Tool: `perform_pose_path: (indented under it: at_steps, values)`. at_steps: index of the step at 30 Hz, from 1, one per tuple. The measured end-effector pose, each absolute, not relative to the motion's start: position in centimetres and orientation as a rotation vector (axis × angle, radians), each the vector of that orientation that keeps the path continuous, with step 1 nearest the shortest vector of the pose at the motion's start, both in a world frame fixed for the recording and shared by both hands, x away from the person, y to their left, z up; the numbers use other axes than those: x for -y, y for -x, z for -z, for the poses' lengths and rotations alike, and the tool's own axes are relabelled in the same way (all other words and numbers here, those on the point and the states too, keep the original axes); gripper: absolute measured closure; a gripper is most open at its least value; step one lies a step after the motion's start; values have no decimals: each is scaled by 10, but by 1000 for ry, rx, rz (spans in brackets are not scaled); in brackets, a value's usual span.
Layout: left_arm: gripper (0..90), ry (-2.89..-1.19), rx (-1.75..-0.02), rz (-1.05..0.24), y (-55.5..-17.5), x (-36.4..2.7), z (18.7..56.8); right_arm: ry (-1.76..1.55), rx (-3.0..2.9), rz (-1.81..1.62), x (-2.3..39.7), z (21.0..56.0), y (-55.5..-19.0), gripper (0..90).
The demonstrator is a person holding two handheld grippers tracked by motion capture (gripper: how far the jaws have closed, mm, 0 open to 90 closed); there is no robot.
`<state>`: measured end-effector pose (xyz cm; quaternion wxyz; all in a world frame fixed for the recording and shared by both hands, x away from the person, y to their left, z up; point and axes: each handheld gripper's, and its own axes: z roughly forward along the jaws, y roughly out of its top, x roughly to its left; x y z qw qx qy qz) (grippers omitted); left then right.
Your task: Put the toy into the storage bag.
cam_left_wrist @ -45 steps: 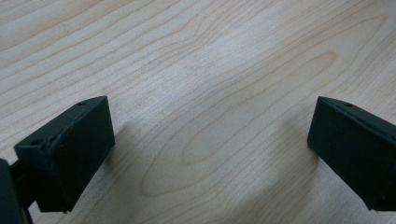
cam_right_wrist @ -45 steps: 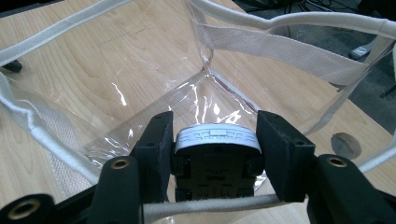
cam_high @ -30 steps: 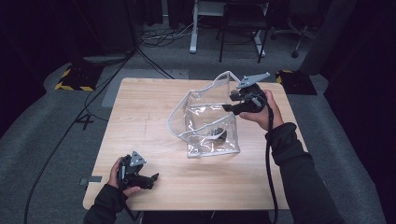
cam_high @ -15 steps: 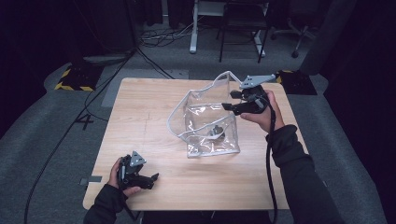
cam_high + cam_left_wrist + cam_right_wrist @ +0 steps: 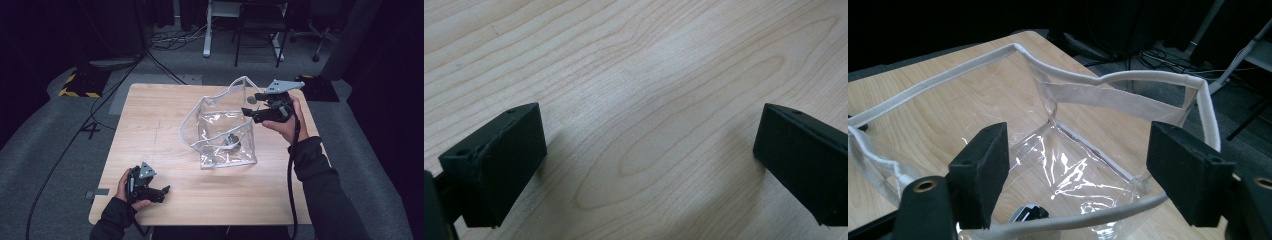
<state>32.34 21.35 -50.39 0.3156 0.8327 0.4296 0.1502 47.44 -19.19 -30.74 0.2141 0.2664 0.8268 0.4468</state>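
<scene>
While the right gripper (image 5: 250,106) hung over the clear bag (image 5: 222,132), its fingers just opening and empty, the left gripper (image 5: 159,192) rested open on the worktop (image 5: 165,115).

Both hand-held grippers black: left hand-held gripper (image 5: 162,190) and right hand-held gripper (image 5: 248,105), each topped by a grey three-cornered plate. Blocky matte black jaws, a small screw hole near each tip. Black cable (image 5: 292,170) trails from the right one. Dark long sleeves (image 5: 320,192), ribbed cuffs.
</scene>
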Motion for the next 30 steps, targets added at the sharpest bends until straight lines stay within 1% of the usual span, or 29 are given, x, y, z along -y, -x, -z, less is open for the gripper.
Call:
perform_pose_path:
  at_steps: [7, 30]
  values:
    - [8, -2193, -1132, -389, -323, -213, 504, -764, -2244, -1217, 200, 308, -471, 235]
    - [8, -2193, -1132, -395, -323, -214, 504, -798, -2192, -1249, 233, 313, -459, 246]
